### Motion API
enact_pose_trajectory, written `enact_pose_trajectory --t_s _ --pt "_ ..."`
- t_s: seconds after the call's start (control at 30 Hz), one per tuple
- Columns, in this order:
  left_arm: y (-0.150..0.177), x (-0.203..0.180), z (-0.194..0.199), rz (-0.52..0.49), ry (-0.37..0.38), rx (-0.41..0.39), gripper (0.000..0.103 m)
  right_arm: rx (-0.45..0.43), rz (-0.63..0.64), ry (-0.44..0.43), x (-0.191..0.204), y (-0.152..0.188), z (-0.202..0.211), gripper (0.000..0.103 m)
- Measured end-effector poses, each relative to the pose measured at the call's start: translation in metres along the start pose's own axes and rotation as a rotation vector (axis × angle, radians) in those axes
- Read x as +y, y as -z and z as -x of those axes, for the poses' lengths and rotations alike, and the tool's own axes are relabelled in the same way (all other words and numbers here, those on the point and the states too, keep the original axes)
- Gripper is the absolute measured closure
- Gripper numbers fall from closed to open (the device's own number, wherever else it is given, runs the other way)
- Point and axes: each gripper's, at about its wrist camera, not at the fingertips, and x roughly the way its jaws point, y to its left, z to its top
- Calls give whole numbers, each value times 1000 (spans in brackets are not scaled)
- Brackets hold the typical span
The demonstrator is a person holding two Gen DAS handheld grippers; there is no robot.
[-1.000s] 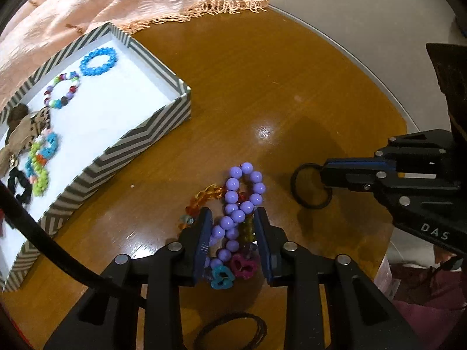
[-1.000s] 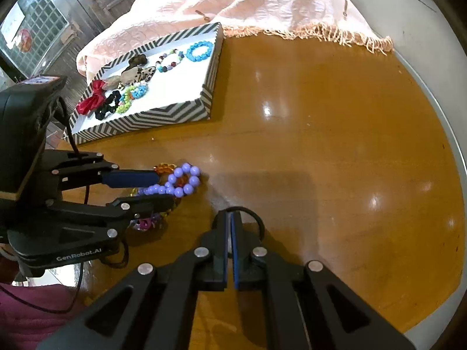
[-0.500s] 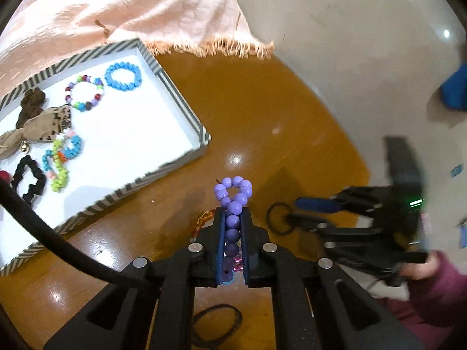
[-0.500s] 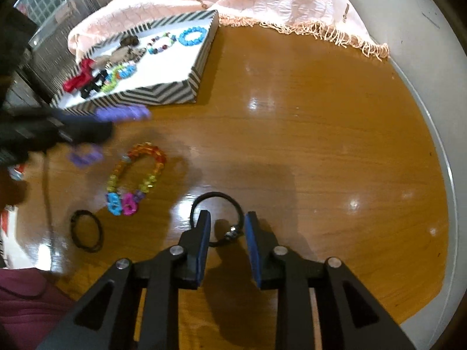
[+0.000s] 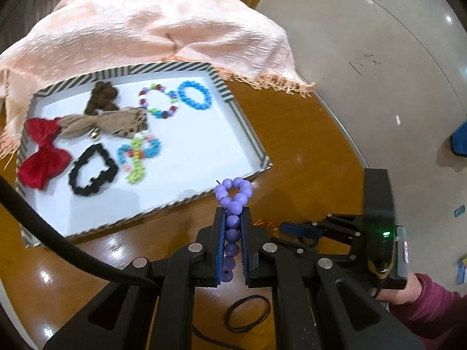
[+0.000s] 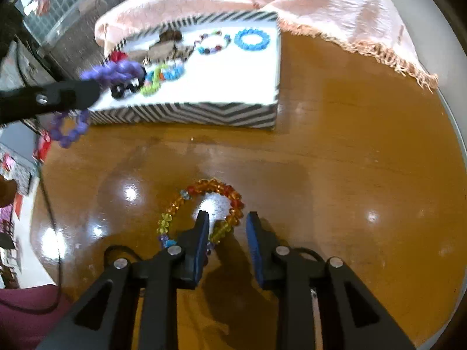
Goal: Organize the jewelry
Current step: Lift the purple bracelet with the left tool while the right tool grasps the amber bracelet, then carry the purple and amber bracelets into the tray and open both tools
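My left tongs (image 5: pixel 232 227) pinch the purple beads (image 5: pixel 233 201) for the tray (image 5: pixel 248 134); right tongs (image 6: pixel 227 227), spread, straddle the amber bracelet (image 6: pixel 204 201).

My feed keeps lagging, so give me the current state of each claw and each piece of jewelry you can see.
Left claw: shut on the purple bead bracelet, lifted by the tray.
Right claw: open, straddling the amber bead bracelet.
Amber bead bracelet: flat on the table.
Black hair tie: on the table.
Blue bracelet: in the tray.
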Motion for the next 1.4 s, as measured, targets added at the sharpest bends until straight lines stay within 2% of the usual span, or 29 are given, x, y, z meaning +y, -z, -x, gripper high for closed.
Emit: enact_pose_trajectory --t_s 0.1,0.17,0.27,0.43,0.63,0.9,1.17,1.4 --pt "4 9 -5 26 -22 -3 103 -9 34 40 9 -4 -3 75" --pt "7 14 -4 48 -41 -6 103 -9 40 44 11 -7 -4 94" --pt "11 21 2 74 -56 -15 103 7 33 3 10 -10 -2 94" --pt "14 31 17 110 -68 -51 103 -56 43 -43 18 -21 29 94" --pt "14 32 31 114 -78 -85 103 -133 112 -38 37 -38 66 94" --pt "7 44 45 141 -115 -124 103 -220 164 -18 43 -75 95 94" --pt "4 69 56 202 -180 -149 103 -253 192 -19 47 -106 94 94" --pt "3 85 58 239 -239 -160 103 -232 210 -53 56 -127 74 94"
